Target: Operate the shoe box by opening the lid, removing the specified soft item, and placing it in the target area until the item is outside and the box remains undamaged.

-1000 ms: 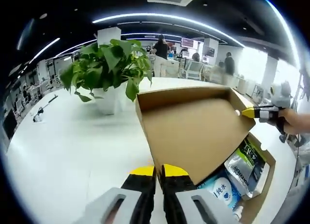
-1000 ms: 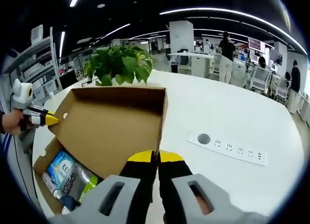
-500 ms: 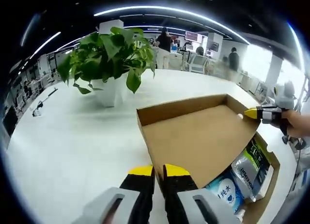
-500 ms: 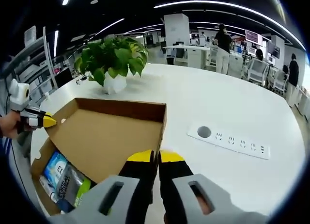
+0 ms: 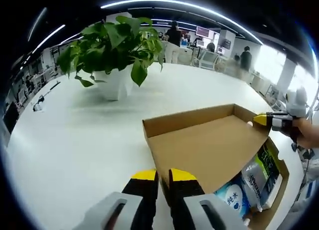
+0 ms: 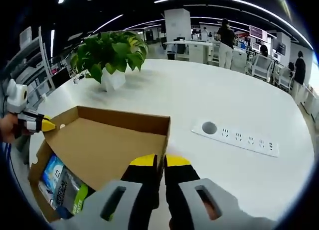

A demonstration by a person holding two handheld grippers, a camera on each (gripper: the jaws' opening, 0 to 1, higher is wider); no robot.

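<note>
White table (image 5: 75, 140), brown cardboard shoe box (image 5: 271, 190), lid (image 5: 209, 148) raised, 2 pkts inside

Bright even indoor light from long ceiling light strips (image 5: 164, 3) overhead, soft glare across the white worktop (image 6: 239, 110), window glow washing out the area right of the plant (image 5: 112, 41), strong fisheye curvature towards edges, distant background people slightly soft
</note>
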